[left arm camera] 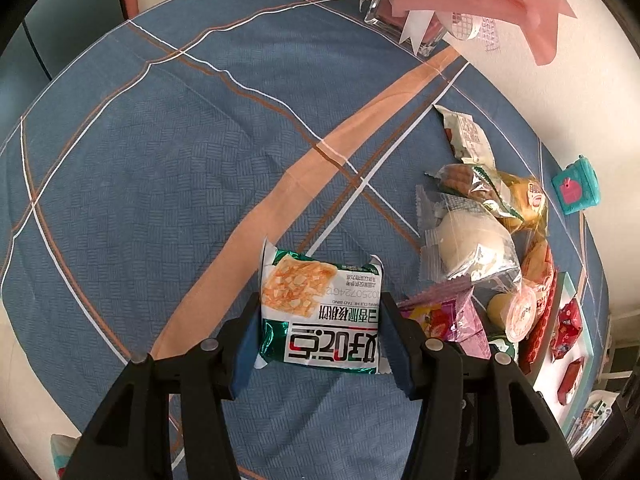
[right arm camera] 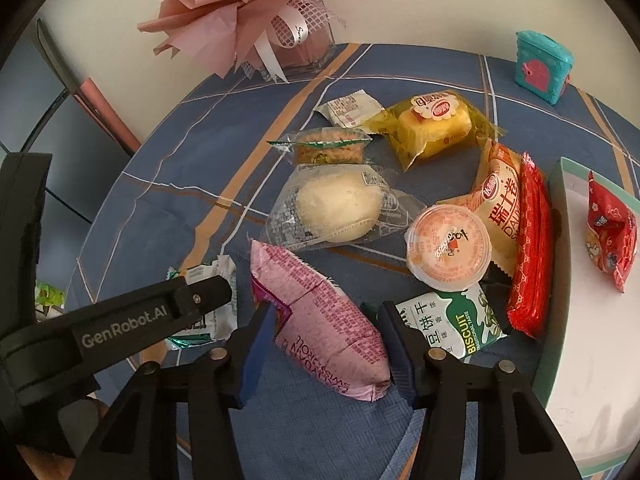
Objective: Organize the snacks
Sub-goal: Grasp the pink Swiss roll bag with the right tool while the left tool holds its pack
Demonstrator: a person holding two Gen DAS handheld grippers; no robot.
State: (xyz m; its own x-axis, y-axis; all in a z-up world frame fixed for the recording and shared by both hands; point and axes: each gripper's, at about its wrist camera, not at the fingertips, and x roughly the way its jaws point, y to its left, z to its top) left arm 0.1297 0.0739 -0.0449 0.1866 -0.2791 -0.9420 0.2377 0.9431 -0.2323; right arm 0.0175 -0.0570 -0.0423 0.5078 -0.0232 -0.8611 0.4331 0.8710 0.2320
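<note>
My left gripper [left arm camera: 320,320] is shut on a green-and-white snack packet [left arm camera: 316,296], its blue pads pressing both sides just above the blue checked tablecloth [left arm camera: 160,168]. In the right wrist view that same packet [right arm camera: 208,312] shows under the left gripper's black finger [right arm camera: 200,296]. My right gripper [right arm camera: 326,314] is shut on a pink Swiss roll packet [right arm camera: 320,320], which lies lengthwise between the pads. The pink packet [left arm camera: 444,316] also appears to the right of the left gripper. Both grippers point steeply down at the table, side by side.
Several loose snacks lie beyond: a white bun [right arm camera: 340,208], a jelly cup [right arm camera: 448,248], a yellow cake [right arm camera: 436,124], a biscuit pack [right arm camera: 452,324]. A teal-rimmed white tray [right arm camera: 560,240] at right holds a red packet [right arm camera: 608,228]. A bouquet in a vase [right arm camera: 248,12] and a teal box [right arm camera: 542,66] stand at the back.
</note>
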